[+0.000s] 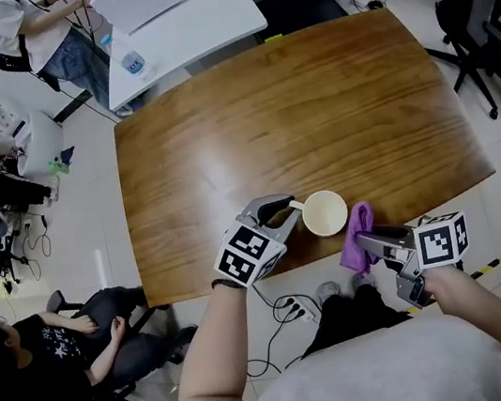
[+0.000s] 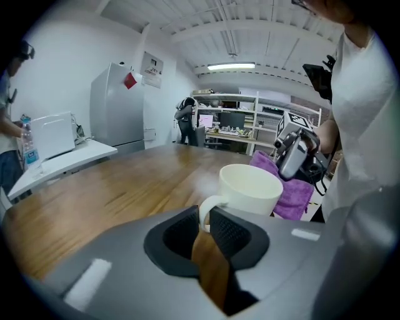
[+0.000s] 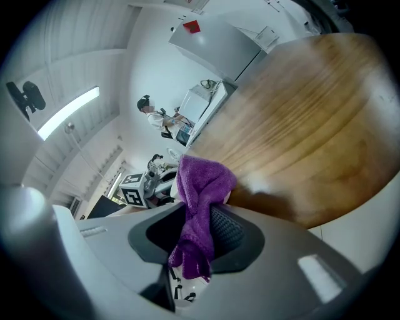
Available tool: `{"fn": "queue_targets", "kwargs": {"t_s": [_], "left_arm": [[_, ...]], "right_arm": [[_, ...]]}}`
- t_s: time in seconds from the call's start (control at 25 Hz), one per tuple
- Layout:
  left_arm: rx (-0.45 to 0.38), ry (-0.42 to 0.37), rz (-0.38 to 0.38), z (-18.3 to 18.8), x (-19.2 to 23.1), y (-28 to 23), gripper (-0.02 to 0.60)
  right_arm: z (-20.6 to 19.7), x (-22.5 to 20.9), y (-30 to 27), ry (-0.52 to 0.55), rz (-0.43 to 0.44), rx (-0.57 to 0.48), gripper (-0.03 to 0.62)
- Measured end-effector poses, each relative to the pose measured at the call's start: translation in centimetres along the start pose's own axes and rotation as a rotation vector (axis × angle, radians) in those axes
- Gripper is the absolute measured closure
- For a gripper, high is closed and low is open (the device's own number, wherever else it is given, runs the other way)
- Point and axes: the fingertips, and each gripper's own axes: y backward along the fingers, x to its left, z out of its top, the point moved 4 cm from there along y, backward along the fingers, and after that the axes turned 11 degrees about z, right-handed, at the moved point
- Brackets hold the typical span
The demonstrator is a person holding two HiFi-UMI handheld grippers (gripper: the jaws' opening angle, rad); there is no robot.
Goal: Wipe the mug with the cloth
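Table (image 1: pixel 311 108) edge: left gripper (image 2: pixel 204 226) pinches mug handle (image 2: pixel 209 203), right gripper (image 3: pixel 199 220) cloth (image 3: pixel 203 181).

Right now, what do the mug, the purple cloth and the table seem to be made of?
The mug: likely glazed ceramic; cream, smooth, with a thick rim and handle.
The cloth: probably microfibre or terry; purple, fuzzy pile, limp folds.
The table: wood or wood veneer, varnished; visible grain with glossy light reflections.

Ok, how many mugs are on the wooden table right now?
1. The white mug stands near the table's front edge, its handle pinched in the left gripper. The cloth in the right gripper hangs just beside it. No other mug shows.
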Motion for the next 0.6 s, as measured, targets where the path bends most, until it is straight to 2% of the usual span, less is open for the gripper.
{"fn": "queue_targets", "kwargs": {"t_s": [0.12,0.32,0.48,0.6], "left_arm": [[-0.008,0.012,0.031,-0.2,0.0,0.2,0.529],[-0.009,0.080,0.081,-1.1,-0.4,1.5,0.528],[0.010,0.137,0.142,-1.9,-1.6,2.8,0.525],[0.008,0.170,0.174,-2.5,-2.5,3.4,0.522]], "right_arm": [[0.4,0.3,-0.2,0.017,0.010,-0.009,0.474],[0.9,0.6,-0.5,-0.022,0.022,-0.047,0.474],[1.9,1.0,-0.6,0.019,0.033,-0.052,0.474],[2.2,0.7,-0.8,0.004,0.028,-0.052,0.474]]}}
